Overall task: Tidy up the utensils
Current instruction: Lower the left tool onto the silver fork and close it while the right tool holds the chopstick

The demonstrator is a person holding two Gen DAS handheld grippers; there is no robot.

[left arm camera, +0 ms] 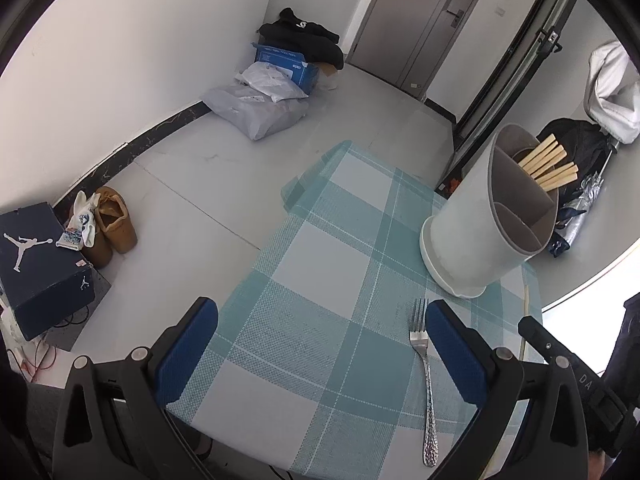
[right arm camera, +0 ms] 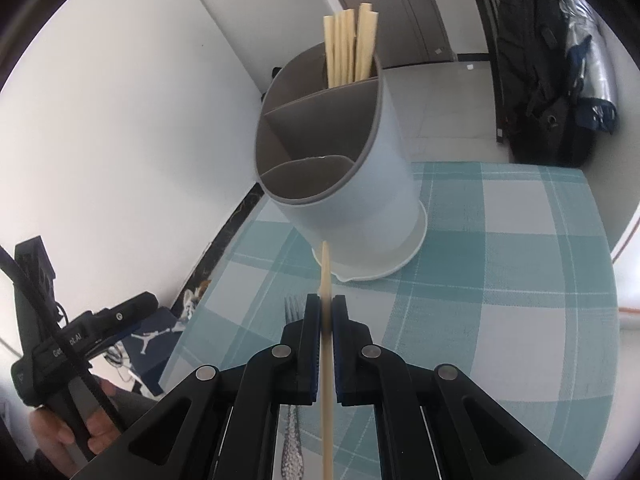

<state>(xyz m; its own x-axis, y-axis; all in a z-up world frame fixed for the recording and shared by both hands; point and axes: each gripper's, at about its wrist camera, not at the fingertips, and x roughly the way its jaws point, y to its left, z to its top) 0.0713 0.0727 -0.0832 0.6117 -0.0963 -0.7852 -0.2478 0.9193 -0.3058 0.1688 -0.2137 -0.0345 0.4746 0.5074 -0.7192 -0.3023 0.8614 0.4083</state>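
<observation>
Right gripper is clamped on 1 chopstick, aimed toward the holder whose far compartment already keeps the chopsticks. Left gripper, pads apart and empty, hovers beside the fork, probably next.

The fork lies mostly hidden behind the right tool; the chopstick looks blurred.

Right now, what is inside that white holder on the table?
The white holder has three compartments. The far one holds a bundle of pale chopsticks standing upright. The other two look empty as far as the walls show, but their bottoms are hidden.
</observation>
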